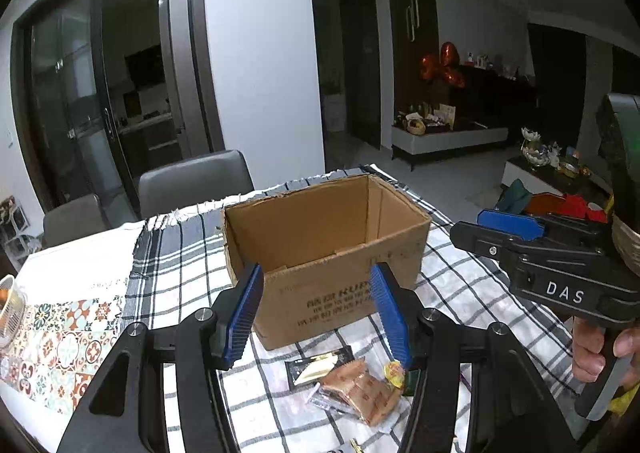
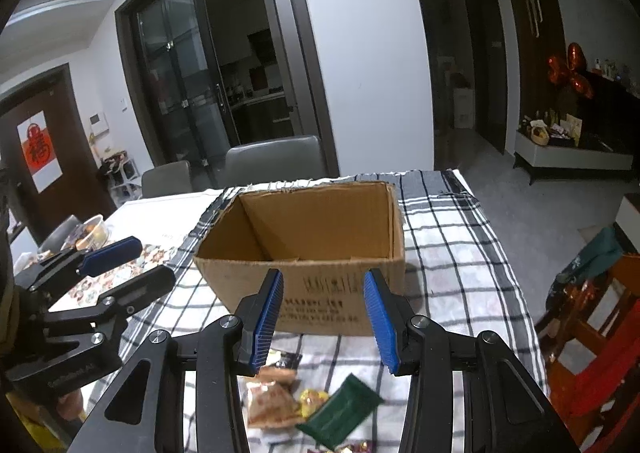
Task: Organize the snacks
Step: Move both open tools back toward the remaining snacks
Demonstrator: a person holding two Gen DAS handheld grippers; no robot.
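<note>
An open cardboard box (image 1: 332, 253) stands on the checked cloth, empty inside; it also shows in the right wrist view (image 2: 316, 253). Loose snacks lie in front of it: an orange-brown packet (image 1: 360, 389), a black and cream packet (image 1: 316, 367) and a yellow sweet (image 1: 394, 373). The right wrist view shows the orange packet (image 2: 270, 401), the yellow sweet (image 2: 316, 401) and a dark green packet (image 2: 340, 413). My left gripper (image 1: 316, 317) is open and empty above the snacks. My right gripper (image 2: 324, 319) is open and empty above them too, and appears at the right of the left view (image 1: 512, 223).
A checked cloth (image 2: 448, 253) covers the table's right part, a patterned tile mat (image 1: 60, 337) lies to the left. A bowl of food (image 2: 90, 233) and a mesh basket (image 1: 8, 309) stand at the left. Grey chairs (image 1: 196, 181) stand behind the table. A red chair (image 2: 600, 353) is at the right.
</note>
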